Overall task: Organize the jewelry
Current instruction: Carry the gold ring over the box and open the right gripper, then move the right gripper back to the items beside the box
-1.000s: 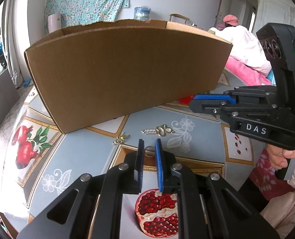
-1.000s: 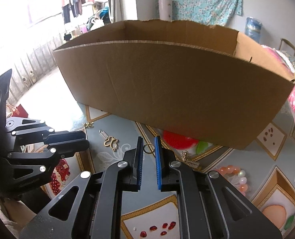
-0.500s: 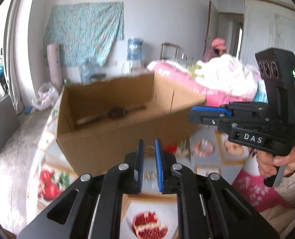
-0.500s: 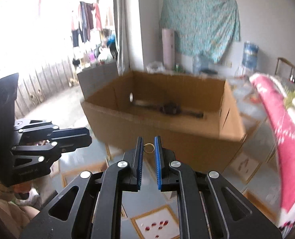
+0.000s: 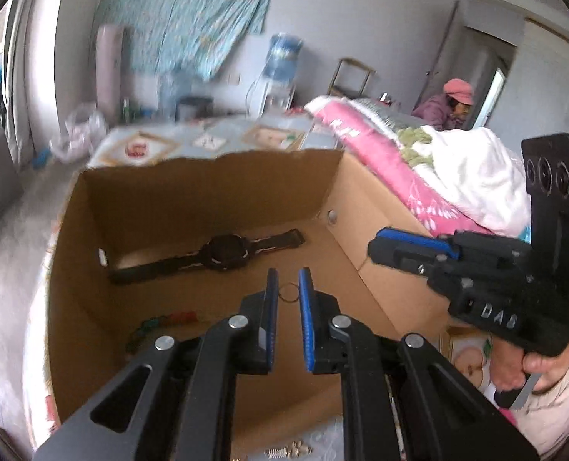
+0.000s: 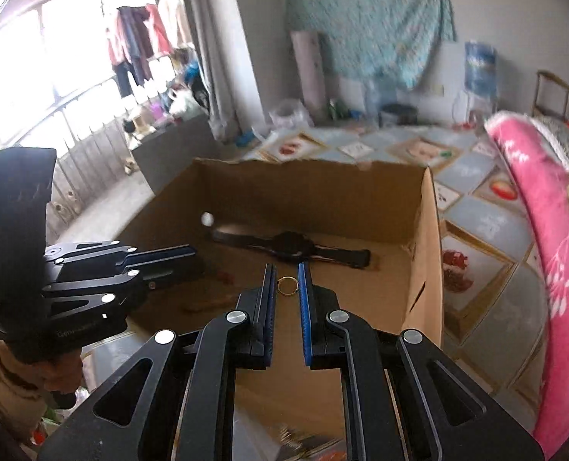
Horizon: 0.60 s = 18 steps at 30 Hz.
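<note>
Right wrist view: both tongs (image 6: 287, 282) clamp small rings (image 6: 287, 285) above the cardboard box (image 6: 425, 230).

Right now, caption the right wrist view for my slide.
Right claw pinching a gold ring over the cardboard box, black watch inside.

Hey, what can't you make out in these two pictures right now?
- Coloured beads, left wrist view: blurred, partly behind the box wall; type unclear.
- Brown item in the box, right wrist view: motion-blurred.
- Trinkets on the cloth, left wrist view: cut off by the bottom edge and the left hand-held gripper.
</note>
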### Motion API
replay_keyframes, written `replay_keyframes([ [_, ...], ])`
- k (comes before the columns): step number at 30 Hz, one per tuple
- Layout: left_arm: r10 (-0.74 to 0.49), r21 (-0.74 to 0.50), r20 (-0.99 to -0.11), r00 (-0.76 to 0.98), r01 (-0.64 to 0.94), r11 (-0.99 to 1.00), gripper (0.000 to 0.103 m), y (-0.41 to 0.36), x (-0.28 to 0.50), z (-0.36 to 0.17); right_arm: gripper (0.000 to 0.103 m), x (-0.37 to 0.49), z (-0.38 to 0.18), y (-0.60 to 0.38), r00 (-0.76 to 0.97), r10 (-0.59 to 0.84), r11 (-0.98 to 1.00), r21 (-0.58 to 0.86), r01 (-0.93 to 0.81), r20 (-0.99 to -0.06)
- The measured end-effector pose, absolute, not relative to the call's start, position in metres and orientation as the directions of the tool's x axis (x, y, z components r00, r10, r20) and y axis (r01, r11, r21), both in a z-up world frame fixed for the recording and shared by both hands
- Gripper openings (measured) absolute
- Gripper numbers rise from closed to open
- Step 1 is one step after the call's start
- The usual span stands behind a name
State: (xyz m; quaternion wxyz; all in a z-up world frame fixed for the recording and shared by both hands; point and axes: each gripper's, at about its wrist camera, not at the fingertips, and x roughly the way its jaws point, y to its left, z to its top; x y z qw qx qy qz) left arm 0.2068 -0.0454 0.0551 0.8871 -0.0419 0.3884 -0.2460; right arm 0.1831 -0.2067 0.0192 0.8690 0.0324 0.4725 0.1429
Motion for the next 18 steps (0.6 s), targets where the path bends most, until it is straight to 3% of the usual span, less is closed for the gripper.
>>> replay_keyframes([
  [8,-0.469,-0.356,-0.715,0.518,0.308,0.882,0.012,-0.041,0.232,0.035,0.019,0.198,0.013,-0.211,0.509,0.283,0.959,0.224,-0.175,-0.813],
  [14,-0.493,-0.383,-0.696,0.522,0.31,0.87,0.025,-0.032,0.23,0.038,0.024,0.193,0.026,-0.216,0.547,0.279,0.96,0.213,-0.183,-0.789],
  [18,-0.527,-0.431,-0.666,0.528,0.303,0.85,0.026,-0.024,0.228,0.043,0.027,0.188,0.035,-0.221,0.571,0.292,0.956,0.231,-0.178,-0.767],
])
